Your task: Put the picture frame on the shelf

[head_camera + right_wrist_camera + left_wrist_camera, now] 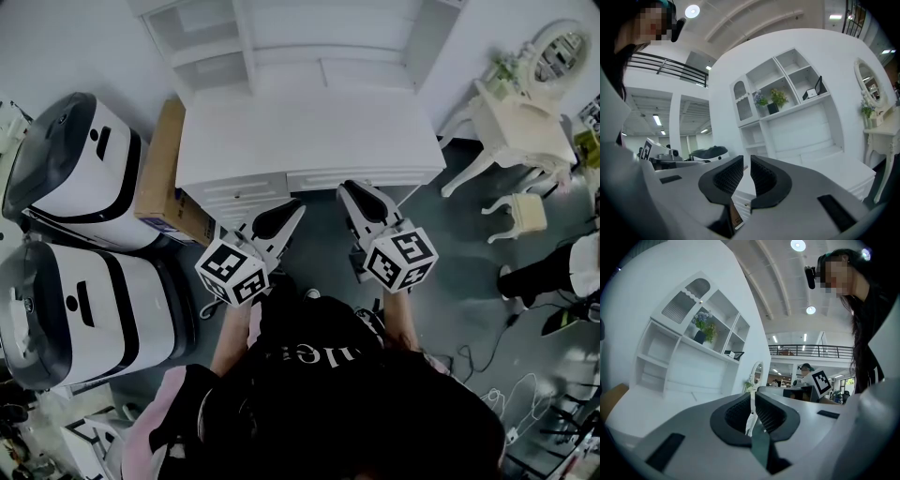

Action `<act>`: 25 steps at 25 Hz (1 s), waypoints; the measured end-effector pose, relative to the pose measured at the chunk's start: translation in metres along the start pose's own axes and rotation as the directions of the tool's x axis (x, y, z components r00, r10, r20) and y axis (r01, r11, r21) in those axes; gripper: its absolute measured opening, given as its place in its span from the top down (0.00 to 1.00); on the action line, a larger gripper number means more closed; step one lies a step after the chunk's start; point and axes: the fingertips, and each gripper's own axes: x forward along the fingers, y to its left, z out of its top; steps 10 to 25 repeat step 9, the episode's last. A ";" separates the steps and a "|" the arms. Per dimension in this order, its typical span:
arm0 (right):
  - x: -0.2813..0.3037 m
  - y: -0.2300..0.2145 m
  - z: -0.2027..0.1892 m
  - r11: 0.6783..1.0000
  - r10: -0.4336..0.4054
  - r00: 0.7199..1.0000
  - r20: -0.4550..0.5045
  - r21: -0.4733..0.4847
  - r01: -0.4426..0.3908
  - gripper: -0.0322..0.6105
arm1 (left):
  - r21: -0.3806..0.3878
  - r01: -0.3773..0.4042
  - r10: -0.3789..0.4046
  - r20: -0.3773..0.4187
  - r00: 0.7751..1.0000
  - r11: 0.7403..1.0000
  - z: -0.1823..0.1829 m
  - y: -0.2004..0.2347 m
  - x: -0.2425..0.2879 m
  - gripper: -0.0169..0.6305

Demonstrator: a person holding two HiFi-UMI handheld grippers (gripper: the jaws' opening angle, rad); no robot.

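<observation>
The picture frame point(813, 90) is found standing on the shelf point(797, 107), in the upper right-hand compartment, just to the right of the potted plants point(778, 98). It is set upright with a slight backward lean, its long axis vertical, and it is seen at an angle rather than face on. Neither gripper is in contact with it.

The left gripper point(752, 411) is noted with its jaws drawn almost together and nothing gripped; only the distant room shows through the slit. The right gripper point(746, 171) is likewise nearly clenched, with nothing between the pads.

In the head view both grippers are held low and close to the body, at the near edge of the white desk point(309, 131). The frame lies ahead of and above both, across the full depth of the desk top, well apart from either. From the right gripper it is placed up and to the right of the jaw line; from the left gripper, up and slightly to the left. The right gripper is judged the nearer. The placement is judged complete, and no reach toward the frame is judged necessary.
</observation>
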 end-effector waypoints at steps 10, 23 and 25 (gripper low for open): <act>-0.004 0.003 -0.004 1.000 0.003 1.000 -0.012 -0.003 -0.004 0.83 | 0.003 0.017 -0.017 0.005 1.000 1.000 0.000 -0.009 0.002 0.91; -0.004 0.003 -0.004 1.000 0.003 1.000 -0.012 -0.003 -0.004 0.83 | 0.003 0.017 -0.017 0.005 1.000 1.000 0.000 -0.009 0.002 0.91; -0.004 0.003 -0.004 1.000 0.003 1.000 -0.012 -0.003 -0.004 0.83 | 0.003 0.017 -0.017 0.005 1.000 1.000 0.000 -0.009 0.002 0.91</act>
